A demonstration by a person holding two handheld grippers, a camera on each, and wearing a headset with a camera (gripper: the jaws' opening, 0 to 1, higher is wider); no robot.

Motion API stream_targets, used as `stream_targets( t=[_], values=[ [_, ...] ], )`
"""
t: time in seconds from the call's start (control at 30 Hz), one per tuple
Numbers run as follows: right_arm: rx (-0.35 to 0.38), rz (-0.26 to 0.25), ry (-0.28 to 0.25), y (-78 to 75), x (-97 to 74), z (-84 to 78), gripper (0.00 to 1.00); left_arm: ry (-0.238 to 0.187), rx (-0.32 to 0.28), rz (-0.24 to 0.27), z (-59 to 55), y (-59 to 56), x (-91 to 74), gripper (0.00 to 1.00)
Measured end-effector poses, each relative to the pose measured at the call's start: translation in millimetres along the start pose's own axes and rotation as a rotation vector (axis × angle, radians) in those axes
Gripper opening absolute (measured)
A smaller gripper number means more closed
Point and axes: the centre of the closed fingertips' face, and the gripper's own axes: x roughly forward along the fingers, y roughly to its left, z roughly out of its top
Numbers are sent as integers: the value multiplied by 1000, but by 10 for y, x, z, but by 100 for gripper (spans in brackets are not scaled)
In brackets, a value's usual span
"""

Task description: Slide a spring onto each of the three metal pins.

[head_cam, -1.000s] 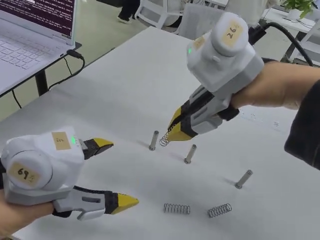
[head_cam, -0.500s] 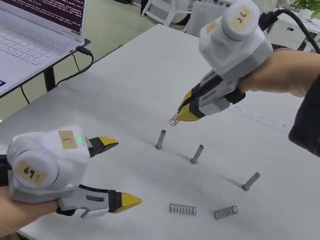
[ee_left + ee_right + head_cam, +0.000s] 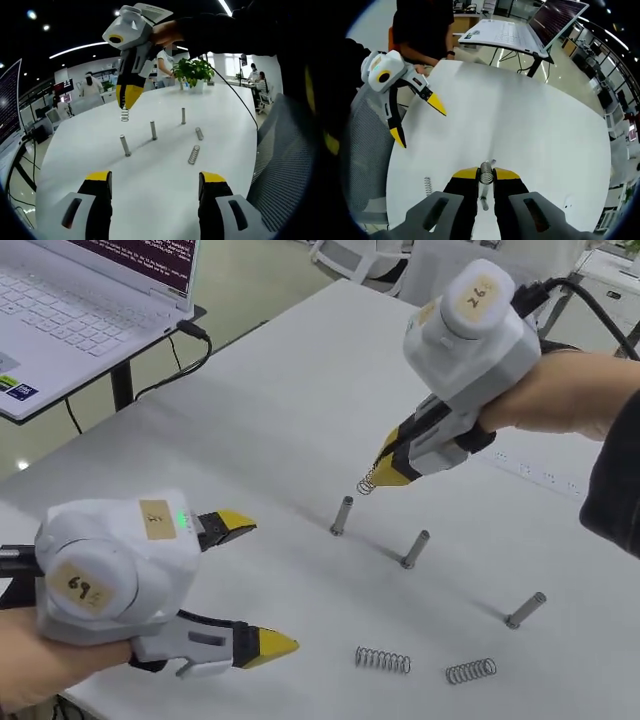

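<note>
Three short metal pins stand on the white table: the left pin (image 3: 342,515), the middle pin (image 3: 414,549) and the right pin (image 3: 526,609). My right gripper (image 3: 385,475) hangs above and just right of the left pin, shut on one end of a small spring (image 3: 367,483), which juts from its yellow tips (image 3: 486,172). The left pin (image 3: 492,162) shows just beyond that spring. Two loose springs (image 3: 383,660) (image 3: 470,671) lie near the table's front edge. My left gripper (image 3: 262,585) hovers open and holding nothing at the front left, its jaws (image 3: 155,177) pointing towards the pins (image 3: 125,145).
An open laptop (image 3: 90,290) sits on a side stand beyond the table's left edge, with a cable hanging from it. A mesh chair (image 3: 367,165) stands beside the table. Office desks, people and a potted plant (image 3: 192,72) are far behind.
My right gripper has risen with the spring from beside the left pin's top to above it. The left gripper has kept its place; the head camera has shifted.
</note>
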Motion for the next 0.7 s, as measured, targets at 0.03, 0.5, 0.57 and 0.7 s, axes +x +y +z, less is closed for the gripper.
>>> stream_targets(
  t=[0.03,0.5,0.57,0.7],
  values=[
    [2,2,1,-3,15,-2,8,1,1,-2,-2,-9,3,66],
    [16,8,27,-115,235,-47,8,12,-2,-16,-47,-75,19,65],
    [17,11,25,-119,253,-35,8,11,-4,-17,-48,-84,20,65],
    [17,13,32,-137,300,-44,8,15,-6,-18,-69,-86,18,65]
  ],
)
